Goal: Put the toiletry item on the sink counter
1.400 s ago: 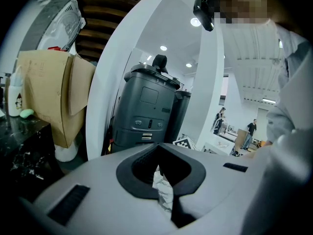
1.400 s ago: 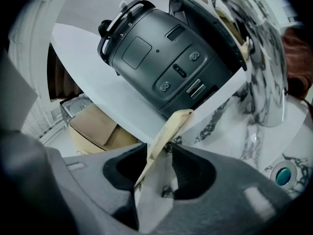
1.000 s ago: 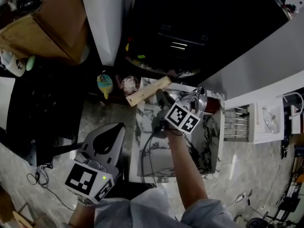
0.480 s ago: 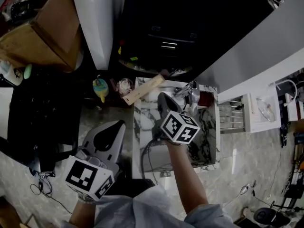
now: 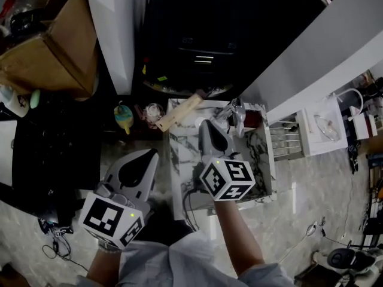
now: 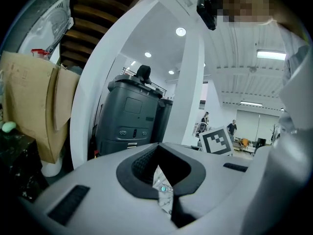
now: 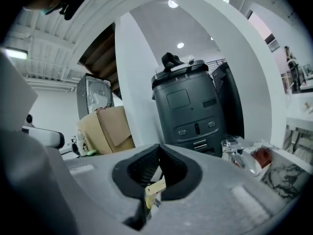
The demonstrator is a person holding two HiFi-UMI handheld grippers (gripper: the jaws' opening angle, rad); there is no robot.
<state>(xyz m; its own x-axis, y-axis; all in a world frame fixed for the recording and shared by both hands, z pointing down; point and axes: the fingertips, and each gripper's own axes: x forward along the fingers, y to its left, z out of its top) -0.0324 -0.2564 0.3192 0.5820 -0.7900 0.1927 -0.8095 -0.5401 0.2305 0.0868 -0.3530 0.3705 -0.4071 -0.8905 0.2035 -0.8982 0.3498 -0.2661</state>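
While the person held a tool in each hand, the right tool (image 5: 207,127) pointed out over the marble bench (image 5: 182,154) with its jaws pressed together and nothing gripped. Its own view showed only a thin slit below the dark diamond-shaped hollow between the pads, with a sliver of beige visible beyond it. The left tool (image 5: 149,156) was held off the bench's left side, over the floor. Its jaws were likewise closed on nothing, and a scrap of marble pattern showed through the gap.

The long beige toiletry item (image 5: 179,113) lay slantwise on the bench's far left corner, its left end jutting past the edge, apart from both tools. A chrome tap (image 5: 236,113) stood at the bench's far edge, with something reddish (image 5: 253,119) just right of it.

On the floor left of the bench sat a yellow and teal bottle (image 5: 124,117) and a small pinkish round thing (image 5: 154,110). Beyond them rose a white pillar (image 5: 111,28), a dark grey machine (image 5: 197,40) and a cardboard box (image 5: 51,52).
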